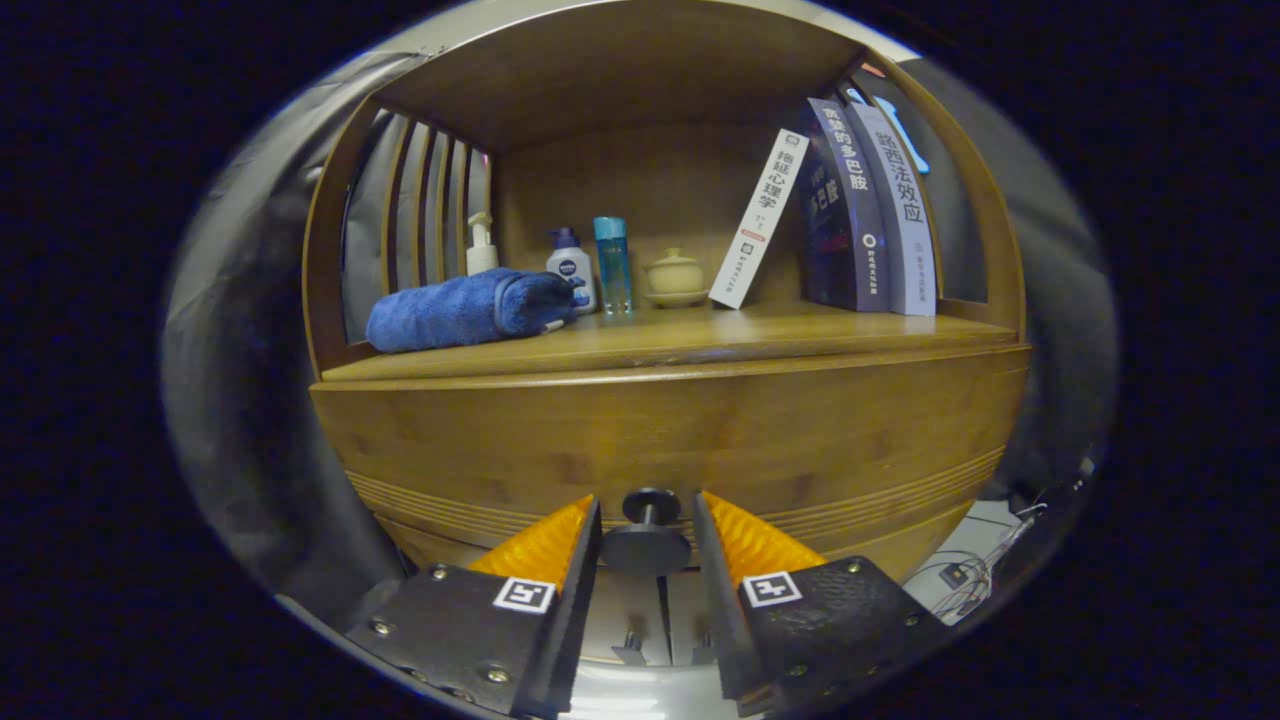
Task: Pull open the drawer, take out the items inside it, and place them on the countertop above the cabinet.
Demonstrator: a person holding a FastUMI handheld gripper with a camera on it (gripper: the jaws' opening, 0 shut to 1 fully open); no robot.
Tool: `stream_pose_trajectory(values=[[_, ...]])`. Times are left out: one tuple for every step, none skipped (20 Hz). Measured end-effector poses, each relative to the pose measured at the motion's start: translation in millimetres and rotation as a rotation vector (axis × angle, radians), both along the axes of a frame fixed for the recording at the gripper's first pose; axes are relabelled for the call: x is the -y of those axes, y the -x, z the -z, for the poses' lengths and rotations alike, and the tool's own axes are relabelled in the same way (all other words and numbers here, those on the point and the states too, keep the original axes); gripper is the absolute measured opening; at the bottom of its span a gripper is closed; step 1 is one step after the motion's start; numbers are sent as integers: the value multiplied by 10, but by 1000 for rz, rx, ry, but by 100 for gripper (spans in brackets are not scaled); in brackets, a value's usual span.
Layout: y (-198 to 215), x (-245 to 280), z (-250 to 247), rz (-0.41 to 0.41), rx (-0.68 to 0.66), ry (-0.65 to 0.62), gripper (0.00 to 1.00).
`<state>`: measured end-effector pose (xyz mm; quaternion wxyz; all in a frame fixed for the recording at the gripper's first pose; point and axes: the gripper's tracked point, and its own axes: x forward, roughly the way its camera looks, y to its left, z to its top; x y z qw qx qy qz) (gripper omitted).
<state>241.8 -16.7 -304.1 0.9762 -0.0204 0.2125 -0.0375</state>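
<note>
Sitting low on the closed drawer front (660, 440), the dark round knob (648, 530) lies between the fingers of the tongs (647, 515), which stand open with a gap on each side. Pulling before both fingers press could let the knob slip out. The table (700, 335) above is crowded: rolled blue towel (465, 310) left, bottles (590, 268) far behind, leaning books (850, 215) right.
</note>
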Motion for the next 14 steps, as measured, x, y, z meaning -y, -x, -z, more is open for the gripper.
stream_pose_trajectory(values=[[-75, 16, -14, -7, 7, -10, 44], [-40, -30, 39, -7, -16, -12, 42], [-35, -27, -4, -8, -24, -17, 40], [-24, -18, 34, -4, -42, -23, 39], [-10, -11, 15, 15, -44, -28, 39], [49, -13, -2, 30, -54, -39, 40], [36, -11, -20, 44, -56, -44, 31], [45, -8, 30, 43, -67, -43, 31], [73, 2, -18, 43, -64, -38, 27], [112, 17, 0, 41, -63, -36, 26], [168, 13, -18, 38, -59, -38, 26], [252, -1, -22, 38, -62, -43, 26], [321, -11, -38, 39, -61, -40, 26], [408, -14, -57, 38, -60, -36, 26]])
